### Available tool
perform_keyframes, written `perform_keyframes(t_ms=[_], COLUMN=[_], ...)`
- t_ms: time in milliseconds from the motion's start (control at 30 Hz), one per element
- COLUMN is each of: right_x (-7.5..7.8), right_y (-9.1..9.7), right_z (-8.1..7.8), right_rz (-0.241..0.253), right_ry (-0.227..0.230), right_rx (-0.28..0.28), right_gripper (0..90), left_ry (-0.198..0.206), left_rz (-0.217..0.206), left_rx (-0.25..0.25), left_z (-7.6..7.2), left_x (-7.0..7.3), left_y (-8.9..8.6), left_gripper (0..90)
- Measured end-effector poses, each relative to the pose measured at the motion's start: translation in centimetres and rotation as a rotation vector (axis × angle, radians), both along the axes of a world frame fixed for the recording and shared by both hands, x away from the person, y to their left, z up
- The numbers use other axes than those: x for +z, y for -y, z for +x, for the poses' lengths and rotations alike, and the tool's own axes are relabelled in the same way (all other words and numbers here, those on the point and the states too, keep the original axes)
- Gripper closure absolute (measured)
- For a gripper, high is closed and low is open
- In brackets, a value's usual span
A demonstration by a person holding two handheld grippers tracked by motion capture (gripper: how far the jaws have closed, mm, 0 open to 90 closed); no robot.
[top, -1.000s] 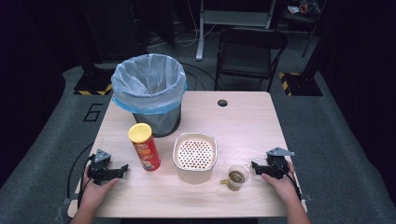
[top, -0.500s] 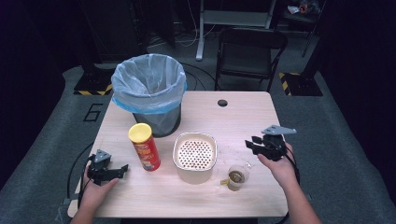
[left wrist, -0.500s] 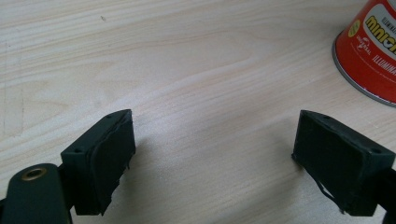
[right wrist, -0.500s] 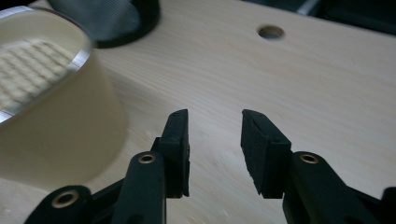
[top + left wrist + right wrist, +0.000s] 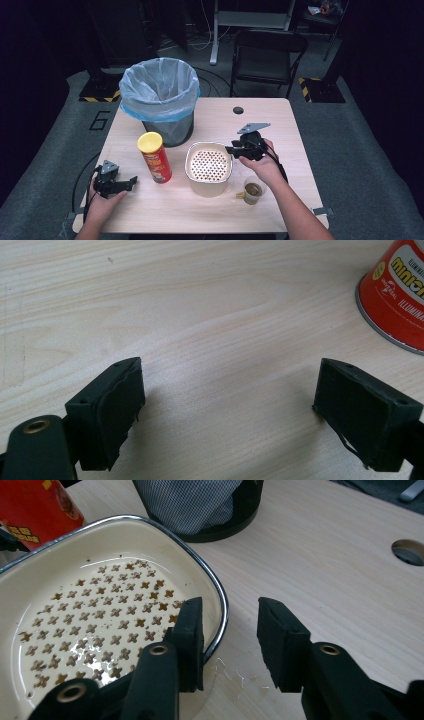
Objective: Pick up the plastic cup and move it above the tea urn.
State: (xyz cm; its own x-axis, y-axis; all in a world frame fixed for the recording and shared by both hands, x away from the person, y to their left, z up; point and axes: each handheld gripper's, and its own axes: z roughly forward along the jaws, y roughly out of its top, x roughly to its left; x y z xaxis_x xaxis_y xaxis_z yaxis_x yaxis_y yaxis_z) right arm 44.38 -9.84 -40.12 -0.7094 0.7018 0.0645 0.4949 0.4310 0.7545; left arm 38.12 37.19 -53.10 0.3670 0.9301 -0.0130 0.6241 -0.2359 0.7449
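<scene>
While the right gripper [image 5: 235, 148] hangs over the near-right rim of the cream dish [image 5: 65, 555], its jaws have just been closing and now stand narrowly apart with nothing between them; one jaw is above the dish's inside, the other above the table [image 5: 320, 545]. That dish is a rounded-square enamel bowl with a thin dark metal rim, its floor dotted with rows of small brown cross-shaped marks and specks. It sits mid-table, between the red can [image 5: 155, 157] with its yellow lid and a small cup [image 5: 252, 190]. Behind it stands the bin [image 5: 160, 100]. At the table's near left, the left gripper [image 5: 227, 405] rests with jaws wide apart, empty.
</scene>
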Motion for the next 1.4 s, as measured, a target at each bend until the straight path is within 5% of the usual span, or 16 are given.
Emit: perform_keyframes(t_ms=[133,300,500,600,633,800,1067,1400], right_x=[-0.5,-0.4,-0.4,-0.2,0.1,0.4,-2.1,-4.3], right_y=[-0.5,-0.7,0.5,1.1,1.9,4.5,7.9,7.9], right_z=[0.4,-0.4,-2.2,-3.0,-3.7,-5.6,-7.4,-8.6], right_rz=[-0.003,-0.045,-0.022,0.013,0.051,0.071,0.103,0.127], right_ry=[-0.032,-0.035,-0.055,-0.053,-0.025,0.066,0.023,-0.003], right_rx=[0.018,0.020,0.014,0.019,0.027,0.075,0.095,0.169], right_gripper=[75.2,75.6,75.1,65.9,58.1,39.9,24.2,13.4], left_ry=[0.000,0.000,0.001,0.001,0.002,0.005,0.000,0.000], left_rz=[0.000,0.000,0.001,-0.001,0.002,0.002,0.003,0.002], left_rx=[-0.001,0.000,0.001,0.001,0.002,0.002,0.004,0.005], left_z=[0.0,0.0,0.0,0.0,0.0,0.0,0.0,0.0], left_x=[0.0,0.0,0.0,0.0,0.0,0.0,0.0,0.0], left_y=[0.0,0.0,0.0,0.0,0.0,0.0,0.1,0.1], left_gripper=[12.5,12.5,12.5,12.5,12.5,12.5,12.4,12.4])
